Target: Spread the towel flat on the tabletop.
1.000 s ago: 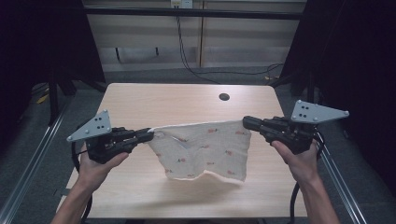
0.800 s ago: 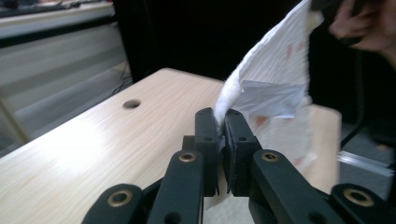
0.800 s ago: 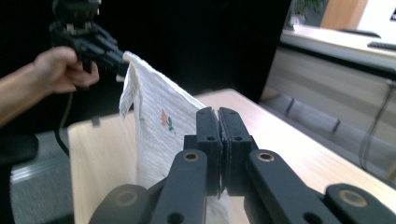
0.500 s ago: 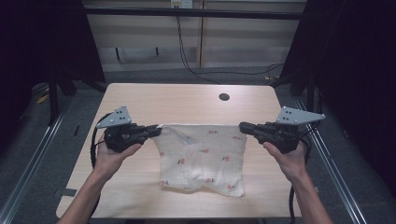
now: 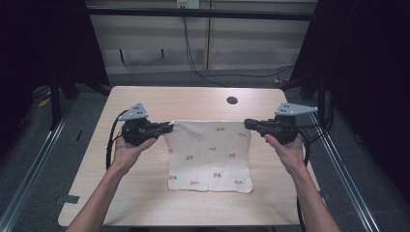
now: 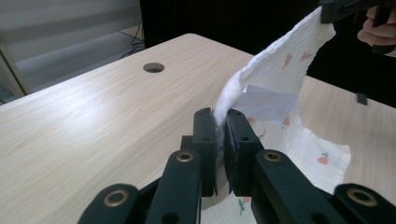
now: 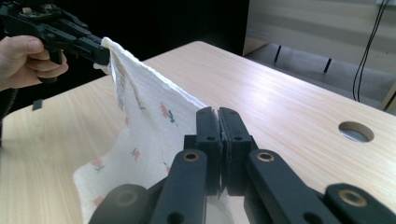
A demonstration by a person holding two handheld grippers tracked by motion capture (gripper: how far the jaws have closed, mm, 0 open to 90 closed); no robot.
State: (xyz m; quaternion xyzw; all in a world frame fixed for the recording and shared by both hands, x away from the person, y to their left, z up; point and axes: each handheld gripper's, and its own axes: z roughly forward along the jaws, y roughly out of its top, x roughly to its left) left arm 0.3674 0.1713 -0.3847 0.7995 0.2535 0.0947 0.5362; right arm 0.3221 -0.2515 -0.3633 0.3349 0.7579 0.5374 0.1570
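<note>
— Where is the cloth right now?

— The white cloth (image 5: 209, 154) with small red prints lies mostly spread on the middle of the desk (image 5: 145, 203), its near edge flat and closer to the desk's near edge, its far edge lifted and stretched between my two hands.

— What are your tongs doing?

— My left tongs (image 5: 169, 127) are pressed together on the cloth's far left corner; in the left gripper view the fabric rises straight from between the pads (image 6: 205, 135). My right tongs (image 5: 247, 123) pinch the far right corner, closed tight on it.

— Anything else on the desk?

— A round cable hole (image 5: 232, 100) near the far edge, beyond the cloth.
</note>
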